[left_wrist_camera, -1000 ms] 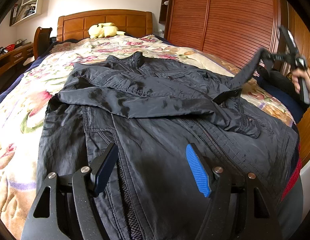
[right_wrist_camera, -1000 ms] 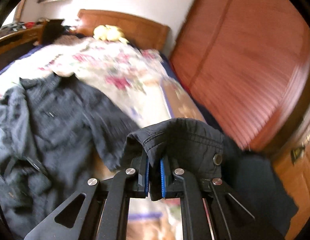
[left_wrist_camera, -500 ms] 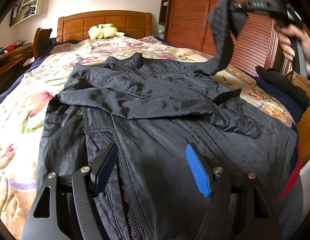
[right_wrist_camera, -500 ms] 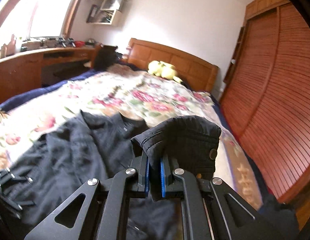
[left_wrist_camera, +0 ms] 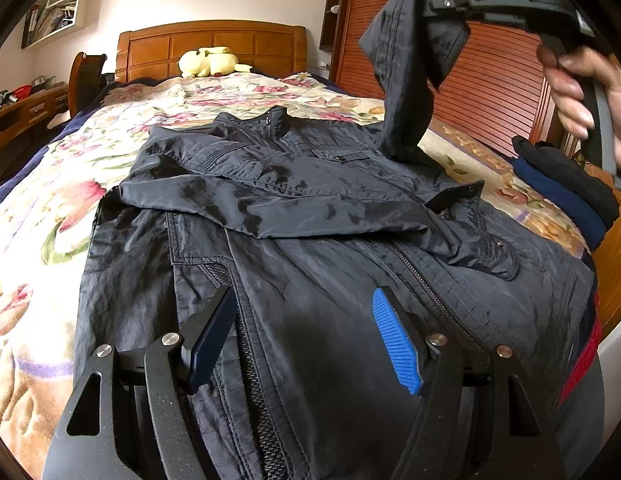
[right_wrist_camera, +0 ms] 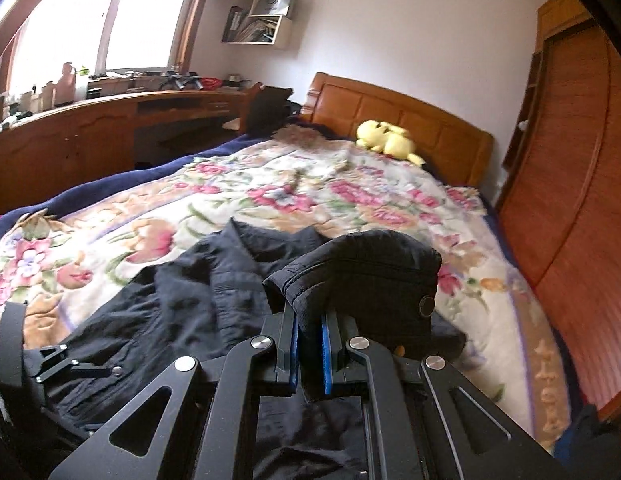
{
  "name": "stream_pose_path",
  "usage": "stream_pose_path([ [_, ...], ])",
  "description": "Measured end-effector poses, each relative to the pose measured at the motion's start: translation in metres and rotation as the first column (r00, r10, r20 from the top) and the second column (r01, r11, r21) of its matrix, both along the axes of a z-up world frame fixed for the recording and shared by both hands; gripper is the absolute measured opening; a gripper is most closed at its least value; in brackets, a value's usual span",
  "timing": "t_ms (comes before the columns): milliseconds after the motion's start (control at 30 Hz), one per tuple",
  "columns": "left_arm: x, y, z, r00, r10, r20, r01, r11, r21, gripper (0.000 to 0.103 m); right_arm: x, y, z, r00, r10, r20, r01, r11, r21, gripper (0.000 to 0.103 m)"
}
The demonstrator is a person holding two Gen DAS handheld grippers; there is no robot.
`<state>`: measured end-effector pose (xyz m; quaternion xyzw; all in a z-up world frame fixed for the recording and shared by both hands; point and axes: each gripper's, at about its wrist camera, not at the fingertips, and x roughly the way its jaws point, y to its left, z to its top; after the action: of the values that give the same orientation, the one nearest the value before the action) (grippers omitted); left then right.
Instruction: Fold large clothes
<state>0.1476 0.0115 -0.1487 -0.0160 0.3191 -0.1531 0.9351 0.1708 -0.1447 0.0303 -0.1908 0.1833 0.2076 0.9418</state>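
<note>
Dark navy nylon zip jacket (left_wrist_camera: 310,216) flat on floral quilted bedspread (left_wrist_camera: 50,208), collar toward headboard. Right gripper (right_wrist_camera: 309,354) clamped on raised sleeve cuff (right_wrist_camera: 362,268), up at jacket's right edge; next across chest leftward. Left gripper (left_wrist_camera: 302,344) spread wide over hem, gripping nothing.

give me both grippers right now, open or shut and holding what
left gripper: jaws open, empty, over the jacket.
right gripper: jaws shut on the sleeve cuff, lifted off the bed.
</note>
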Motion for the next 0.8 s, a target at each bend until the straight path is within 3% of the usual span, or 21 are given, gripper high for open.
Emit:
stream_pose_path([
  [267, 0.0, 0.0, 0.0, 1.0, 0.0, 0.0, 0.0, 1.0, -0.002, 0.072, 0.001, 0.0, -0.005, 0.993, 0.051, -0.11, -0.053, 0.999, -0.013, 0.009],
  [467, 0.001, 0.002, 0.0, 1.0, 0.005, -0.004, -0.005, 1.0, -0.014, 0.072, 0.001, -0.013, -0.03, 0.972, 0.064, -0.226, -0.067, 0.998, -0.007, 0.009],
  [633, 0.001, 0.002, 0.0, 1.0, 0.004, -0.006, -0.004, 1.0, -0.008, 0.072, 0.002, -0.021, -0.043, 0.957, 0.04, -0.288, -0.052, 0.998, -0.034, 0.026],
  [700, 0.001, 0.002, 0.0, 1.0, 0.005, -0.009, -0.005, 1.0, -0.007, 0.072, -0.003, -0.026, -0.04, 0.958, 0.045, -0.285, -0.054, 0.998, -0.026, 0.045],
  [800, 0.002, 0.001, -0.001, 1.0, 0.006, -0.011, -0.006, 1.0, -0.006, 0.072, -0.01, -0.034, -0.034, 0.963, 0.041, -0.267, -0.047, 0.999, -0.018, 0.048],
])
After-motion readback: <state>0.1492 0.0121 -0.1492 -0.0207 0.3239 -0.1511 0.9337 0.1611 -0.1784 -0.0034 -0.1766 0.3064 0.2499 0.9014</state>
